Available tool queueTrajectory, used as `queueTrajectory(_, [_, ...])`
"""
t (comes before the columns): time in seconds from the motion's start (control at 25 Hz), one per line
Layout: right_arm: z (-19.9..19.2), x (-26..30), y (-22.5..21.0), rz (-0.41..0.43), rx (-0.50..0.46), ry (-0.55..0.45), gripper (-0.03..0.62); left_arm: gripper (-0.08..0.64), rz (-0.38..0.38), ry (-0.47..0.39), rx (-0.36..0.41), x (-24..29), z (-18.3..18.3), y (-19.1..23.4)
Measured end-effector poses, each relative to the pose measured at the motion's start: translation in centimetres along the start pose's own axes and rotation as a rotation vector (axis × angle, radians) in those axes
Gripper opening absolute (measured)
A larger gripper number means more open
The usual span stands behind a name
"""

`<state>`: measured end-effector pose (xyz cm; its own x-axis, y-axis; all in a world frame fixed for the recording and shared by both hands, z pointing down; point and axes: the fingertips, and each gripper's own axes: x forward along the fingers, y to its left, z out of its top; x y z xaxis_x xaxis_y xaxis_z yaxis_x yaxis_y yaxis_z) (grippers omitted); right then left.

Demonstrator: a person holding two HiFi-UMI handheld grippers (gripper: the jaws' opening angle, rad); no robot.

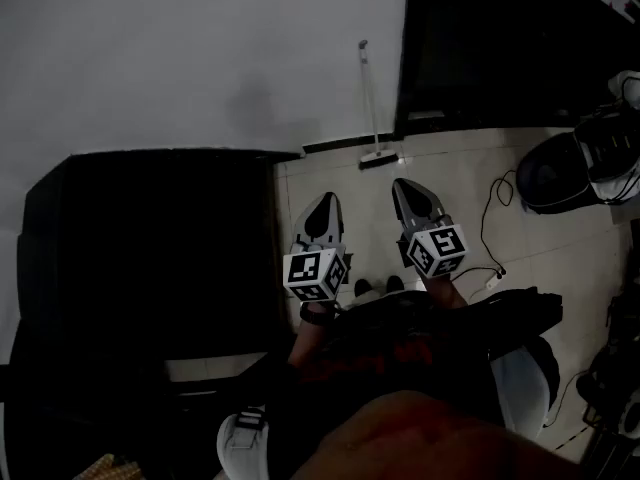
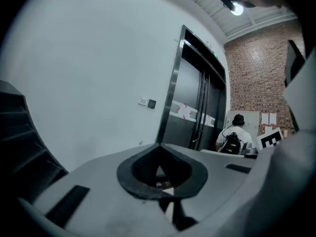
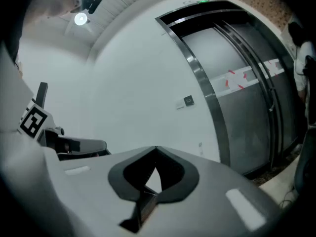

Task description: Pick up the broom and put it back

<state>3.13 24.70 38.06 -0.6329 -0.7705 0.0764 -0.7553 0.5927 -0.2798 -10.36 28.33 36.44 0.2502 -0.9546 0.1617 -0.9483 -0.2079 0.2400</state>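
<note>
Left gripper (image 1: 322, 208): we are keeping jaws clenched, nothing between, broom (image 1: 372, 108) lying at 1 o'clock. Broom standing against wall (image 1: 200, 58), head on floor (image 1: 450, 168), handle running toward 12. Right gripper (image 1: 407, 192): also clenched, empty, broom at 11 o'clock. We are judging right hand nearer.

wall (image 1: 180, 58): white | floor tiles (image 1: 470, 173): pale beige | left tool (image 1: 323, 202), right tool (image 1: 404, 185): grey, black-white marker squares
</note>
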Motion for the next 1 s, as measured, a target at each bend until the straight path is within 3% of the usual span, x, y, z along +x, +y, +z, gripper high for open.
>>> queueTrajectory(0.24, [-0.7, 0.7, 0.8, 0.078, -0.028, 0.015, 0.0, 0.005, -0.04, -0.022, 0.014, 0.4, 0.3, -0.5])
queueTrajectory(0.44, [0.7, 0.5, 1.0, -0.001, -0.151, -0.066, 0.0, 0.005, -0.049, -0.022, 0.019, -0.1, 0.7, 0.1])
queueTrajectory(0.6, [0.1, 1.7, 0.2, -0.034, -0.208, -0.039, 0.0, 0.004, -0.049, -0.015, 0.022, 1.0, 0.8, 0.8])
queueTrajectory(1.0, [2.3, 10.8, -8.4, 0.002, -0.157, -0.065, 0.0, 0.005, -0.046, -0.003, 0.037, 13.8, 2.1, 2.4])
